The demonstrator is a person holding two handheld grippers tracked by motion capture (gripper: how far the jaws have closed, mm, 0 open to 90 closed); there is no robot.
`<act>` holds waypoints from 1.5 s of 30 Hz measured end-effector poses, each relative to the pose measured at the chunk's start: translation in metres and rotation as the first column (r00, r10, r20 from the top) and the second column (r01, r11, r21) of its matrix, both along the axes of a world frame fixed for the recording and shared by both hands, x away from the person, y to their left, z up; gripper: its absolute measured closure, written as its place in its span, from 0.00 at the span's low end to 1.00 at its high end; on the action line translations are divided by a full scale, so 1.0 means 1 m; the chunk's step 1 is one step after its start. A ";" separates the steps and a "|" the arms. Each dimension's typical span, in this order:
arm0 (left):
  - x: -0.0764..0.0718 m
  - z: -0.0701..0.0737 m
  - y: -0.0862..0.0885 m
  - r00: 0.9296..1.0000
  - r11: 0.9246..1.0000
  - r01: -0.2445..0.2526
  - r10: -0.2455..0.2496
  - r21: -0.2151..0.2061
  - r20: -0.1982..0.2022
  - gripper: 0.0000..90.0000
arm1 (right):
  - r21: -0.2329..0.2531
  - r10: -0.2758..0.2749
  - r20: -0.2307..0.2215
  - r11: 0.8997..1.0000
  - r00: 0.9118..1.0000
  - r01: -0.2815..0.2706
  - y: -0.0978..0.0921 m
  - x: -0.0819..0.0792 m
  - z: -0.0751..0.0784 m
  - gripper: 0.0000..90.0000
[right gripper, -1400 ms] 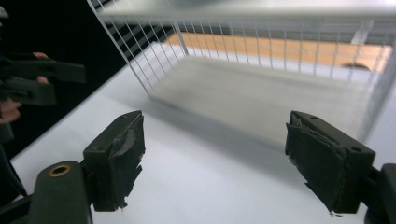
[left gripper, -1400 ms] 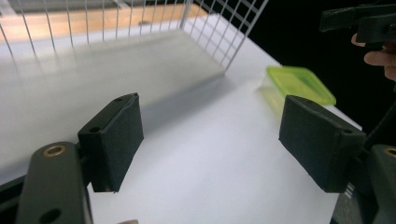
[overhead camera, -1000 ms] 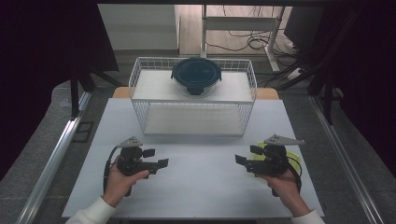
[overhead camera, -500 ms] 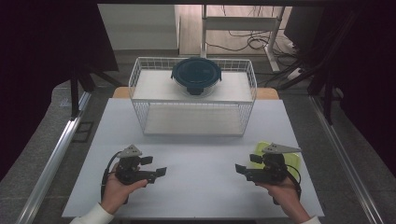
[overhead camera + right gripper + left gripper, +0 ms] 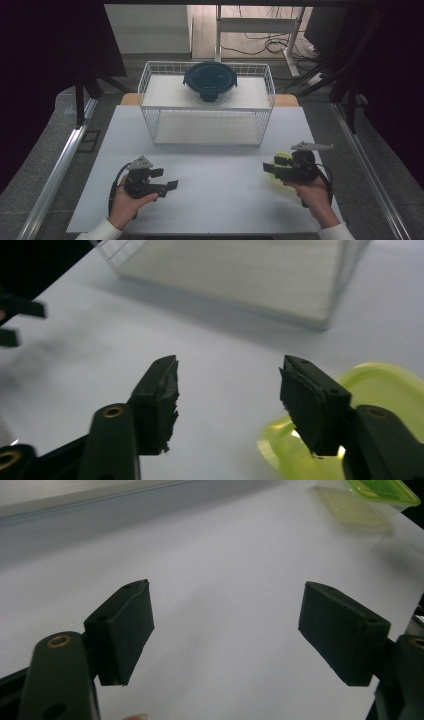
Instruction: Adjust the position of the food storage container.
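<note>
We see both grippers, left [image 5: 167,186] and right [image 5: 270,167], fingers wide near the table's [image 5: 220,200] front edge, a yellow-green container [image 5: 350,440] under the right, wire basket [image 5: 207,107] and dark-lidded bowl [image 5: 210,80] at the back.

1. I'm working in what looks like a lab: black curtains [image 5: 55,55] close in both sides.
2. Loose cables [image 5: 260,47] trail across the floor behind the white table [image 5: 220,200].
3. Metal rails [image 5: 60,170] flank it.
</note>
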State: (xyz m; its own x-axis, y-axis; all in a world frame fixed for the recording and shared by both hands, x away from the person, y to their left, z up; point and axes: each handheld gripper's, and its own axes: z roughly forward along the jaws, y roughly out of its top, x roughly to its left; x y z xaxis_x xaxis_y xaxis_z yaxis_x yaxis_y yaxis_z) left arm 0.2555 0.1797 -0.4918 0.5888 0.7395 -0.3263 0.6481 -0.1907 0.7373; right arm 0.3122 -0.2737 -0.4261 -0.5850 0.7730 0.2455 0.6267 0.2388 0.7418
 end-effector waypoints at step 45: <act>0.006 -0.009 -0.006 1.000 0.997 -0.006 0.007 0.074 -0.019 0.26 | -0.504 0.149 -0.125 0.842 0.981 -0.192 -0.013 0.088 -0.041 0.99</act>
